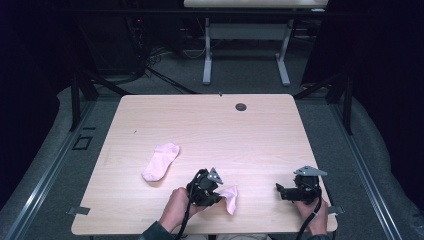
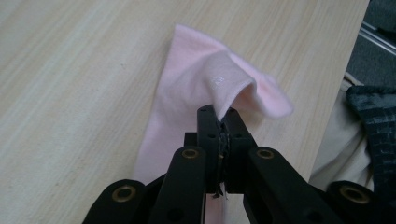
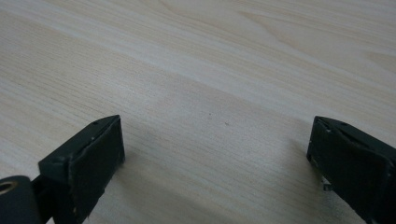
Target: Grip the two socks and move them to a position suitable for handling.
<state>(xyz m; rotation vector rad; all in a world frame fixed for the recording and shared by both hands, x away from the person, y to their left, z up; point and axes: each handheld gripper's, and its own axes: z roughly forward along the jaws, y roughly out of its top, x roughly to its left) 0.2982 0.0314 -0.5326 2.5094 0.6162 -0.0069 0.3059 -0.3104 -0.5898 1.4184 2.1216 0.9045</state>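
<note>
**Me:** Black jaws of my left gripper (image 2: 219, 122) sit right under the lens, pressed together on a fold of the soft pink fabric sock (image 2: 205, 88). The pinched edge rises in a small tent; the rest of that sock trails flat across the pale wooden table (image 2: 70, 93).

**Partner:** Where on the table is it?

**Me:** Close to the near edge, just beside my left hand (image 1: 176, 206), seen from the high view, with the gripper (image 1: 220, 196) lying low and level, aimed to the right, and the sock (image 1: 230, 197) spilling out past its tip.

**Partner:** And your other side?

**Me:** The right gripper (image 3: 215, 154) has its jaws spread wide over bare wood, nothing between them. From above it (image 1: 280, 191) rests near the right edge, pointing left toward the sock, the hand (image 1: 312, 212) behind it at the table's near corner.

**Partner:** What step would you call this?

**Me:** I judge it a gather-the-pair job: one sock is in my grip, and a second pink sock (image 1: 161, 161) lies flat farther out and to the left, well apart from the first.

**Partner:** So what does the next move need?

**Me:** Probably carrying this one across to its mate, or letting the right jaws take the free end to stretch it flat. Either way the pinch is thin, only on an edge, so I'd keep the drag slow or the fabric may slip out.
</note>
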